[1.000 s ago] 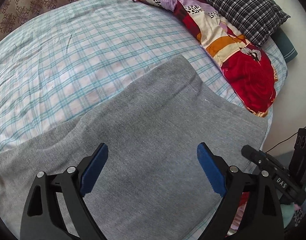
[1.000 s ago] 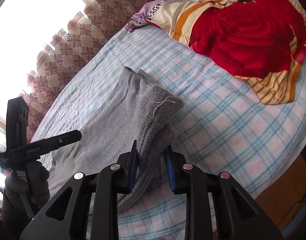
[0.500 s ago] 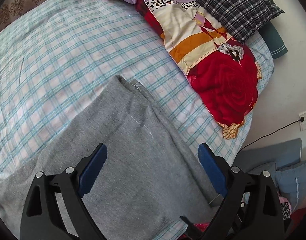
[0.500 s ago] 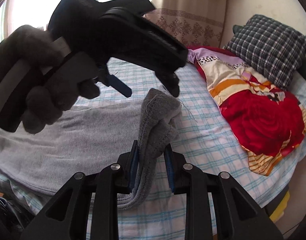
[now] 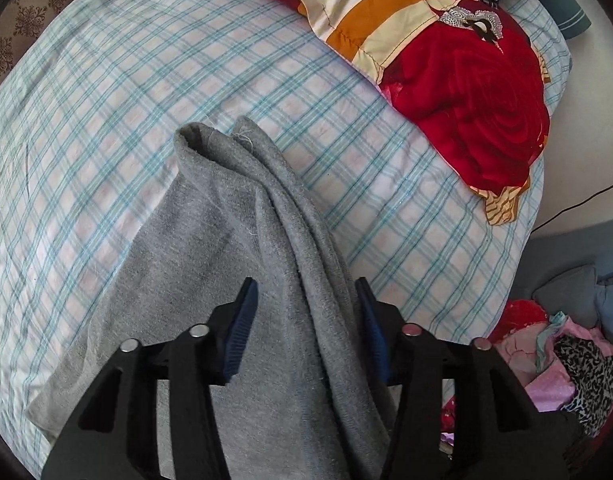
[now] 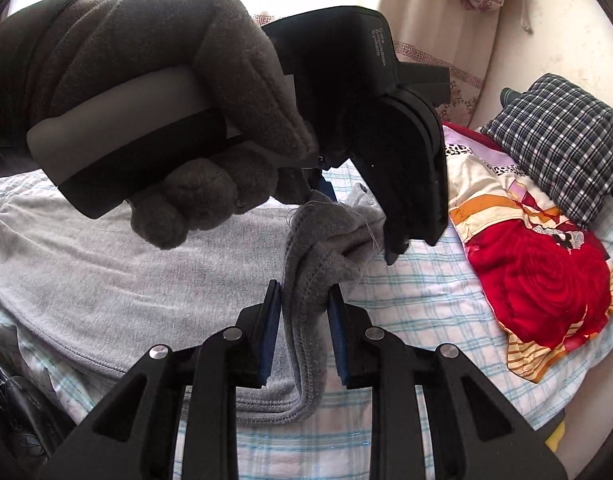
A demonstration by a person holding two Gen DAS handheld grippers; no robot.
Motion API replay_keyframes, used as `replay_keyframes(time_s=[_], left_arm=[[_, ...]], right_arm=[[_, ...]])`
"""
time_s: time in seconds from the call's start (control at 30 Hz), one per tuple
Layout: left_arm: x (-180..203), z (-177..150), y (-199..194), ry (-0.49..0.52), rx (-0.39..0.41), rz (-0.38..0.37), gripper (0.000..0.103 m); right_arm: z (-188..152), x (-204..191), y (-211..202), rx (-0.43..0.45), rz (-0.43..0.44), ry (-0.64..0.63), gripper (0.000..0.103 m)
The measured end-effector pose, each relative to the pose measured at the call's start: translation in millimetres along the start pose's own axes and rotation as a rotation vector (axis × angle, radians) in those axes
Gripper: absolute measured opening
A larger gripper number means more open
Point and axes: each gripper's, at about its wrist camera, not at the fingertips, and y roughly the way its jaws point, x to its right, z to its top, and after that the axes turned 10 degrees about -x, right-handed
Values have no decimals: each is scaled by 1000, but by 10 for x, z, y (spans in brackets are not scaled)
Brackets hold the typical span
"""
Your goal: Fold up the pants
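Note:
The grey pants (image 5: 242, 264) lie on the checked bed sheet, their leg ends bunched and lifted. In the left wrist view my left gripper (image 5: 306, 332) has its blue pads either side of the bunched leg fabric, partly closed around it with a gap on the left side. In the right wrist view my right gripper (image 6: 304, 320) is shut on the bunched grey leg end (image 6: 326, 248). The left gripper and the gloved hand (image 6: 178, 120) holding it hang just above that same bunch.
A red and patterned quilt (image 5: 466, 64) and a checked pillow (image 6: 562, 136) lie at the head of the bed. The bed edge (image 5: 518, 240) is to the right, with a pile of clothes (image 5: 562, 352) on the floor beyond. A curtain (image 6: 434, 20) hangs behind.
My left gripper has moved onto the lifted leg end and narrowed around it. My right gripper has kept its hold and raised the bunch toward the left gripper.

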Motion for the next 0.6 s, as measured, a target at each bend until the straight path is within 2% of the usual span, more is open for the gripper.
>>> replay_keyframes(time_s=[0.07,0.27,0.57,0.6], left_arm=[[-45,-74,-3,-6,9,-4,21],[-335,-420,-215,-89,100,-51,16],[-976,-1412,-435,-346,252,-160,15],[-1054,-1533,-428,-373,263,-164,15]], right_arm=[[-5,-11,-13,4,8,-4,22],[0,-108,-114,23,56,-29,21],[12,73,-330,19,332,122,25],[10,98,-330,14,352,137,31]])
